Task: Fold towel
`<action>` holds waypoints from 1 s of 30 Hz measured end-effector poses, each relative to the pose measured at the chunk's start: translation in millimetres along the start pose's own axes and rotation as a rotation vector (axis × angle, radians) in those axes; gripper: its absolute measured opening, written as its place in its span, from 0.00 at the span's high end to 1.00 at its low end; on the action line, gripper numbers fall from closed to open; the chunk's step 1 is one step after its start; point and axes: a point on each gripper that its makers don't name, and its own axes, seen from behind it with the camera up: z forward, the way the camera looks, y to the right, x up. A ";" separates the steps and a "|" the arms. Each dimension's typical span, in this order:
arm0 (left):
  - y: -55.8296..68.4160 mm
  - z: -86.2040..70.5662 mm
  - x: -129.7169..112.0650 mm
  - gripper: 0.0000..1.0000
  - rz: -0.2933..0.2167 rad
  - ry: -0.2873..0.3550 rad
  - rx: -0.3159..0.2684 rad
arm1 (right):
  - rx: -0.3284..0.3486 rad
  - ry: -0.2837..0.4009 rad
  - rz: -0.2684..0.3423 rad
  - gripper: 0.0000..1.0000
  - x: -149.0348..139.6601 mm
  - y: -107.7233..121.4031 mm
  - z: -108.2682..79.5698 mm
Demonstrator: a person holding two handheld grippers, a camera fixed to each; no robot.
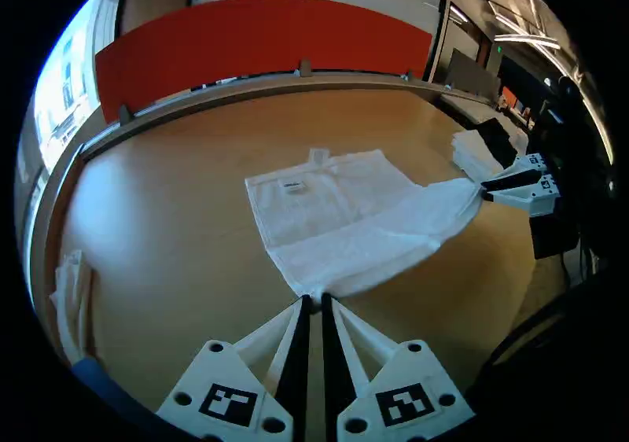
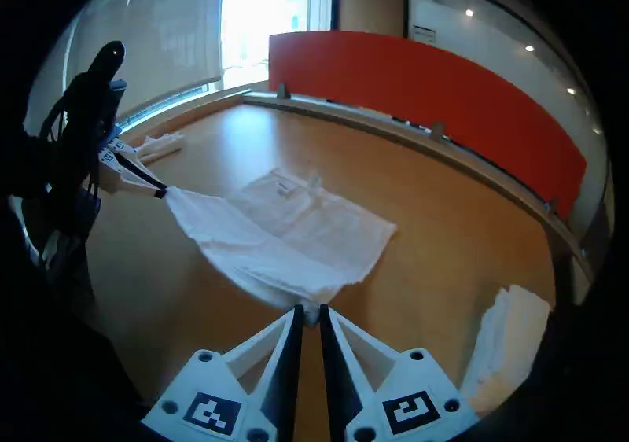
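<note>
left gripper view: the left gripper [image 1: 314, 299] is clenching one corner of the white towel [image 1: 354, 222], both fingers pressing the cloth between them over the near side of the wooden table [image 1: 157, 230]. the towel is spreading away from the fingertips toward the table's far edge, where an orange divider [image 1: 259, 41] is standing. its far part is lying flat on the wood with a small tag showing, while the near hem is lifting off the surface. that hem is running out to the right, where the right gripper [image 1: 483, 191] is pinching the other corner, just beside a stack of folded towels [image 1: 472, 152] at the table's right edge.

right gripper view: the right gripper [image 2: 310, 308] is squeezing tight on its own corner, and the left gripper [image 2: 161, 193] is gripping the opposite corner off to the left, the hem sagging between them.

judging from this, the held hem is forming the long axis from gripper to gripper. the flat part is lying straight ahead of both, neither one clearly nearer, so the fold is probably calling for both to carry the hem forward together onto the tagged far hem.
</note>
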 end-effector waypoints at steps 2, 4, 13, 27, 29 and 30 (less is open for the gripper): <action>1.7 -5.4 4.1 0.90 -0.007 0.005 0.001 | -0.002 0.006 -0.006 0.84 5.3 0.1 -4.2; 3.1 -11.2 8.4 0.90 -0.016 0.010 0.003 | -0.002 0.013 -0.011 0.84 10.9 0.0 -8.6; 9.4 -35.1 23.3 0.90 -0.066 0.028 0.001 | 0.000 0.025 -0.022 0.84 26.1 2.0 -24.1; 20.9 -57.4 20.7 0.90 -0.102 0.027 -0.011 | 0.014 0.018 -0.032 0.84 35.5 -2.2 -41.9; 21.4 -57.0 19.2 0.90 -0.112 0.026 -0.012 | 0.015 0.016 -0.032 0.84 34.5 -2.5 -41.7; 21.6 -56.8 18.4 0.90 -0.118 0.026 -0.012 | 0.016 0.014 -0.033 0.84 34.0 -2.6 -41.6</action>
